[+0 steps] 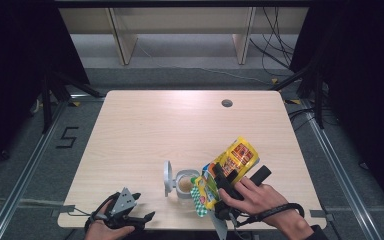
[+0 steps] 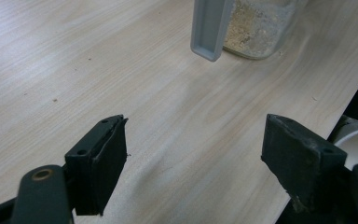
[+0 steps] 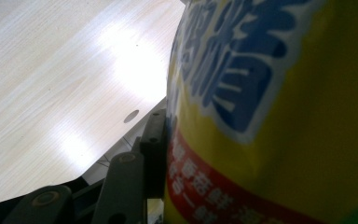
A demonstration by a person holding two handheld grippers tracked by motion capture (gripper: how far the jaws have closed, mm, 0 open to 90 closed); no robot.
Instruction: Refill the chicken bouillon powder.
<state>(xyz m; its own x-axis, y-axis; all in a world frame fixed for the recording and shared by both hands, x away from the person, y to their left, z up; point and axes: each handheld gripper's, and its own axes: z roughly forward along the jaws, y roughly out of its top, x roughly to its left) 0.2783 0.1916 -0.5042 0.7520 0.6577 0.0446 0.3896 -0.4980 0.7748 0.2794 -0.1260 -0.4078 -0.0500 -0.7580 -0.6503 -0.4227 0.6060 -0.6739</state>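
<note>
Right gripper (image 1: pixel 219 184) clamps the yellow pouch (image 1: pixel 228 167); its blue lettering is legible close up. Left gripper (image 2: pixel 193 154) gapes empty near the jar (image 2: pixel 256 28).

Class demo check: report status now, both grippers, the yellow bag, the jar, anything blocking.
Left gripper open, idle at table edge. Right gripper shut on yellow bag, tilted beside the open jar. Nothing in the way.
</note>
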